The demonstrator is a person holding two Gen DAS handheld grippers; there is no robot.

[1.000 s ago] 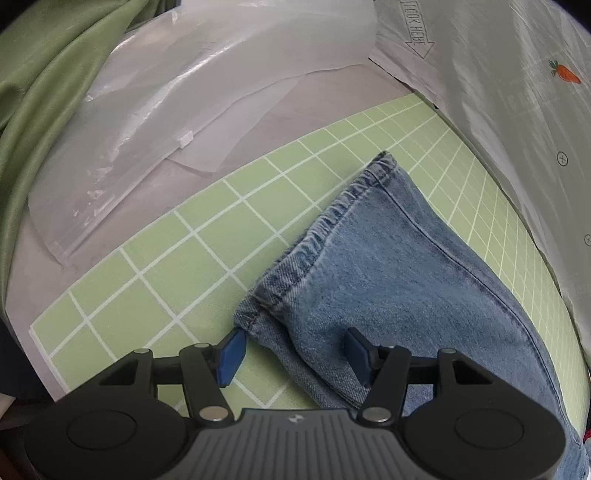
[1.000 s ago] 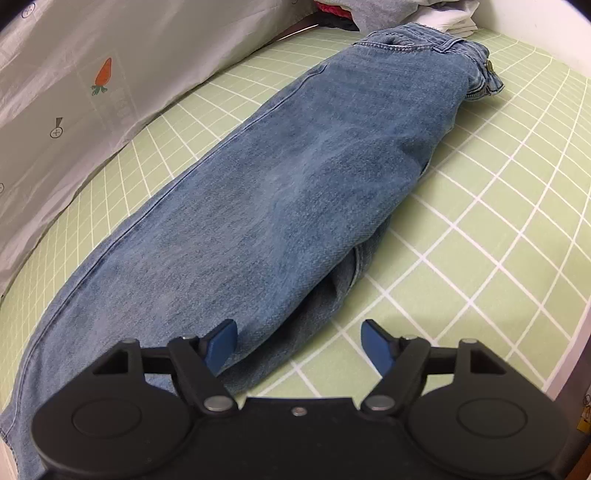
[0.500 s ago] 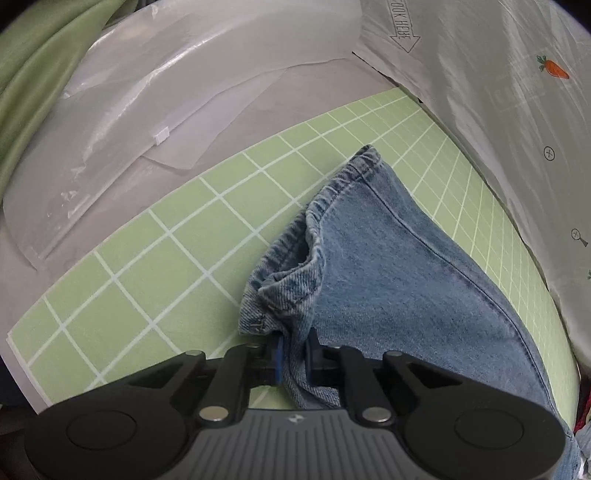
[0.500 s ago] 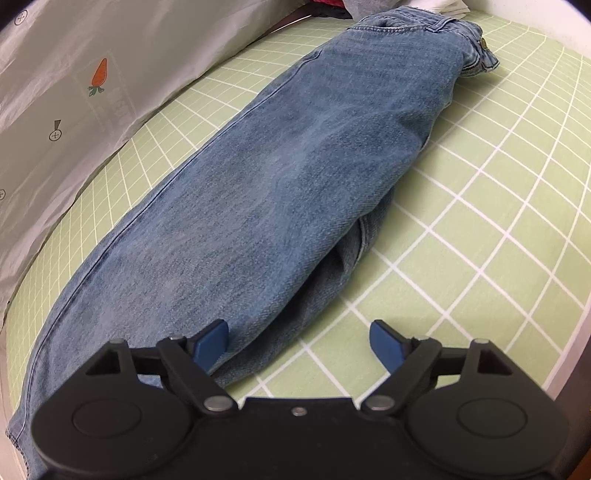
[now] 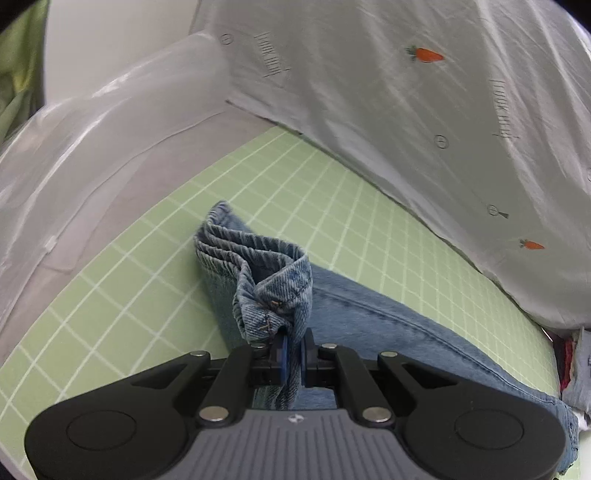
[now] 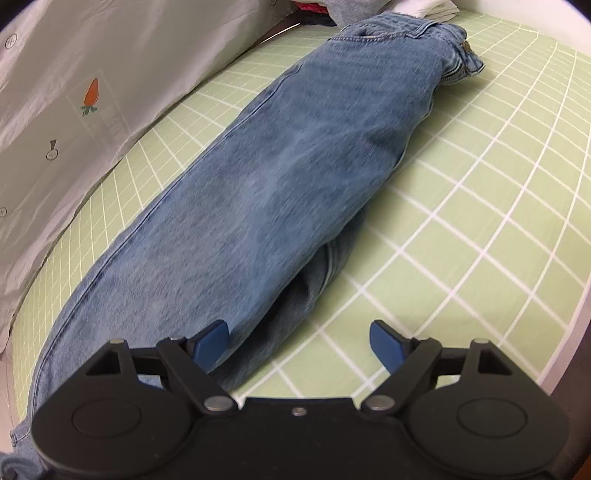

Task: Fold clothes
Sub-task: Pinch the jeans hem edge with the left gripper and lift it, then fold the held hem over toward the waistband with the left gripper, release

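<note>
Blue jeans point(image 6: 295, 177) lie folded lengthwise on a green grid mat point(image 6: 480, 221), waistband at the far end. In the left wrist view my left gripper point(image 5: 293, 356) is shut on the leg hem point(image 5: 266, 273), which is lifted and bunched above the mat point(image 5: 258, 177). My right gripper point(image 6: 301, 341) stands open over the near edge of the jeans' leg, its left fingertip point(image 6: 212, 338) against the denim and its right fingertip over bare mat.
A white sheet with carrot prints point(image 5: 424, 110) runs along the mat's far side and shows as the sheet point(image 6: 92, 92) in the right wrist view. Clear plastic point(image 5: 92, 155) lies beyond the mat's end. Other clothes point(image 6: 369, 7) are piled past the waistband.
My left gripper went from open around the hem to shut on it, then lifted it off the mat and turned right. The right gripper stayed open and shifted slightly.
</note>
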